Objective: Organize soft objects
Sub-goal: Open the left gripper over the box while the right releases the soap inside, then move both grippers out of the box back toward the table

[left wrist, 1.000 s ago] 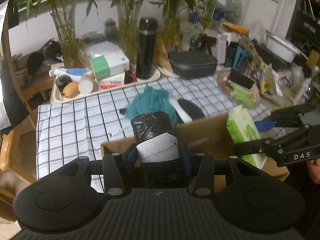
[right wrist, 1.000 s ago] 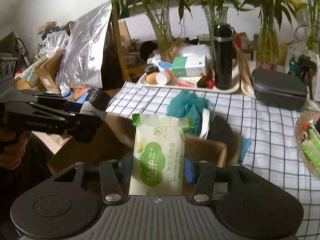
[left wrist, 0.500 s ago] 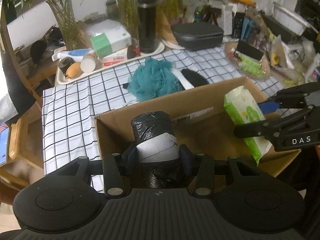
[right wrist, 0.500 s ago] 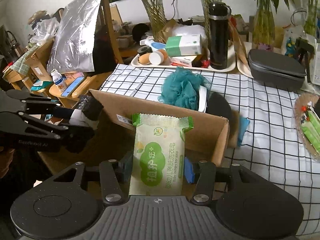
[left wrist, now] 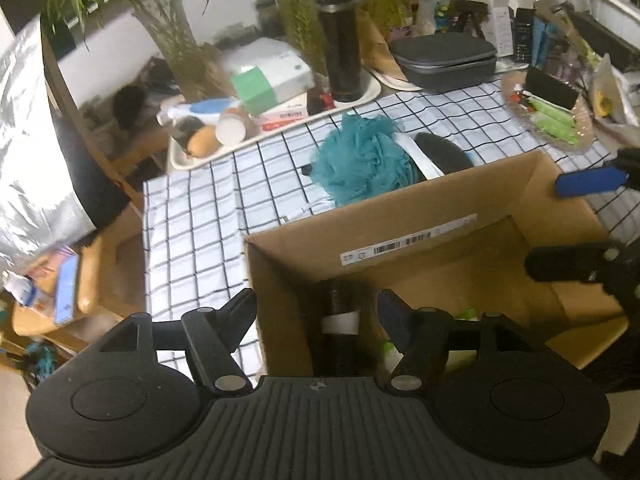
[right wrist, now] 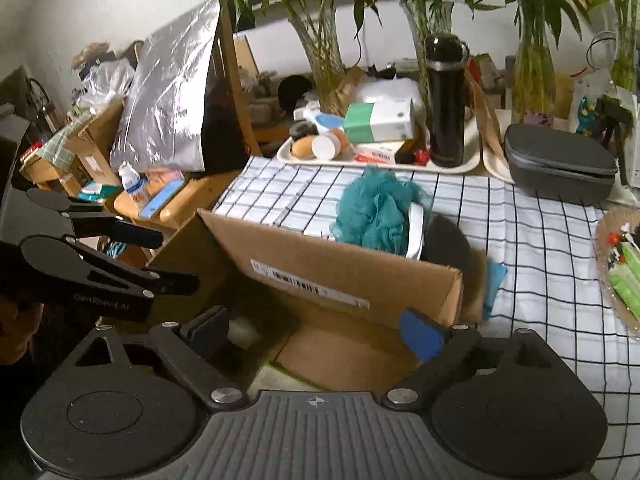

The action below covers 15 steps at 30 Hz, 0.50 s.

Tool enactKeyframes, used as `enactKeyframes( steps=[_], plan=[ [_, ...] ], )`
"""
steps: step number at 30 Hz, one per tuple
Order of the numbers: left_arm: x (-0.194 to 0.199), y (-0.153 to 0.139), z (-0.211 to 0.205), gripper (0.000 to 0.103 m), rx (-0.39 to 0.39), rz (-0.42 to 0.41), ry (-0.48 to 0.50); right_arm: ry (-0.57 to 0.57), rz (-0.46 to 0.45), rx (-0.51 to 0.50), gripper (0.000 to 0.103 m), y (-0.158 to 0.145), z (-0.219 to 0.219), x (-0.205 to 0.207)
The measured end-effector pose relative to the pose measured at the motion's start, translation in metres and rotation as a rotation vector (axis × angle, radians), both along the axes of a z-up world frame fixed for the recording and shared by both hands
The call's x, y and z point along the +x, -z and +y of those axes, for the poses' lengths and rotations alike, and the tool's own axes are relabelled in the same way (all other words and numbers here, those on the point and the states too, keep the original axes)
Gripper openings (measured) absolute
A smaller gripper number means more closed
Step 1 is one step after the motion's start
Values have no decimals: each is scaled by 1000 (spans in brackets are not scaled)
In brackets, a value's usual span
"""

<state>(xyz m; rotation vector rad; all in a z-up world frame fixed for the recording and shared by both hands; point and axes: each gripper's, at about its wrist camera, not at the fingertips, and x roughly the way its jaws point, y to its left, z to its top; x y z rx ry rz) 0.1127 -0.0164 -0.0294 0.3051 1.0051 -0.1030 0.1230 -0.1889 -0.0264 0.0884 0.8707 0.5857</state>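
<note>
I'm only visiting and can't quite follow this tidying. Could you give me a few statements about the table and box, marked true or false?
1. The black roll with a white band lies inside the cardboard box. True.
2. The teal bath pouf is in the box. False: it lies on the checked tablecloth behind the box.
3. The right gripper grips a soap packet. False: its jaws have just opened, nothing between them.
4. The black flask stands upright on a tray. True.
</note>
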Motion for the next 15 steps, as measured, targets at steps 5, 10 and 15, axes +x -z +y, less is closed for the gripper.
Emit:
enactKeyframes(
  steps=[5,10,15],
  plan=[
    [1,1,-7,66,43,1,2,30,-34,42,94,-7,-7,2],
    [2,13,-11,67,87,45,10,93,-32,61,94,-8,-17,8],
    [0,19,-17,67,153,45,16,121,-27,70,94,-6,-22,10]
  ],
)
